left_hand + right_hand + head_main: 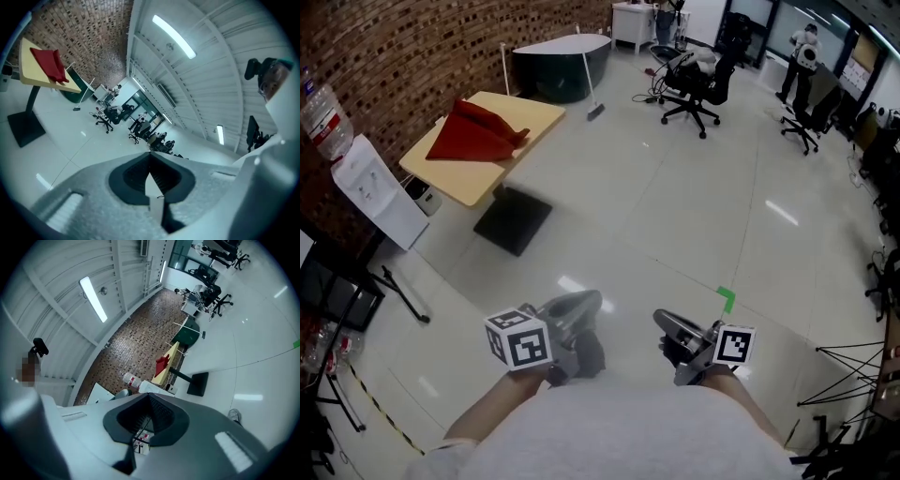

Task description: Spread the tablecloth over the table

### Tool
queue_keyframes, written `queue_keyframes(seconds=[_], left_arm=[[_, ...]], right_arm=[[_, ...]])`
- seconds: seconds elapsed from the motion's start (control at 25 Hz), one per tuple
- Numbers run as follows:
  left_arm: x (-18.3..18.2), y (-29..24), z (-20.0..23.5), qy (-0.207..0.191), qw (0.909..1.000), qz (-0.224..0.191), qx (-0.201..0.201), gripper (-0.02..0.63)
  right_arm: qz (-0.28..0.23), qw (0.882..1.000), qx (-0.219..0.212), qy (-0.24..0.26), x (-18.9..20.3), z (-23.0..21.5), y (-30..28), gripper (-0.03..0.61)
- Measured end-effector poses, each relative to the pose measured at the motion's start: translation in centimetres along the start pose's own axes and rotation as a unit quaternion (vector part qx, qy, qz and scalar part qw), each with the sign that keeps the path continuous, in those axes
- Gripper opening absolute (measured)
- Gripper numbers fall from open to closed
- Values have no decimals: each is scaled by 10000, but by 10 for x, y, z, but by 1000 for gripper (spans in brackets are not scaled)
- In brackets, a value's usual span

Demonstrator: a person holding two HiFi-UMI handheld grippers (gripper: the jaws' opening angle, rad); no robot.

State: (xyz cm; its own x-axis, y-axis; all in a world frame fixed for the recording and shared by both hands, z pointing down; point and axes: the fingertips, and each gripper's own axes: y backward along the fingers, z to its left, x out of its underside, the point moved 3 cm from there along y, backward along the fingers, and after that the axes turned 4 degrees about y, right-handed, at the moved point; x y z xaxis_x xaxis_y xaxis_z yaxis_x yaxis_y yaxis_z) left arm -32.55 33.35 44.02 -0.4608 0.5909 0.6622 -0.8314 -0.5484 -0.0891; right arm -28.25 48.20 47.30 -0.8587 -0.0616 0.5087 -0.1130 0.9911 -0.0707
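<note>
Head view puts the red tablecloth (478, 134) in a crumpled heap on the yellow counter (467, 180), up in the left part of the picture. It covers only part of the top, and the pale wood shows bare around it. The counter stands on a single post with a flat black base (513, 219) and sits close to a brick wall (412, 47). Just beside it to the left is a white water dispenser (380, 192) with a bottle (323, 122) on top. Farther along the wall a broom (592, 94) leans against something dark and rounded. Black office chairs (694, 84) stand farther off on the shiny white floor (675, 216).

Both grippers are well apart from the counter, held low in front of the person. The left gripper (584, 300) has its jaws pressed together with nothing between them. The right gripper (662, 320) is the same, closed and empty. A small green mark (727, 299) lies on the floor just beyond the right gripper.
</note>
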Motion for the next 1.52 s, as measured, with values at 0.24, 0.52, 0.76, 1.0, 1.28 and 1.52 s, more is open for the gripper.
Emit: queue_keyframes(seconds=[0.24, 0.52, 0.76, 1.0, 1.28, 1.52], left_arm=[[-119, -50, 110, 249, 9997, -27, 5, 2], [-254, -28, 230, 437, 9943, -656, -724, 2], [-290, 1, 278, 493, 9842, -1134, -1264, 2], [-312, 33, 309, 598, 9632, -1718, -1977, 2], [-349, 28, 344, 571, 9221, -2373, -3003, 2], [-397, -29, 371, 462, 9051, -2665, -3280, 2]], right_arm=[[-95, 9976, 344, -594, -119, -61, -116, -2], [322, 9991, 29, -267, -221, -67, -277, -2], [913, 9958, 40, -16, -251, -88, -352, -2], [1551, 9864, -517, 188, -275, -97, -434, -2], [2483, 9601, -1283, 62, -307, -129, -523, -2], [2987, 9422, -1508, 194, -378, -181, -587, -2]])
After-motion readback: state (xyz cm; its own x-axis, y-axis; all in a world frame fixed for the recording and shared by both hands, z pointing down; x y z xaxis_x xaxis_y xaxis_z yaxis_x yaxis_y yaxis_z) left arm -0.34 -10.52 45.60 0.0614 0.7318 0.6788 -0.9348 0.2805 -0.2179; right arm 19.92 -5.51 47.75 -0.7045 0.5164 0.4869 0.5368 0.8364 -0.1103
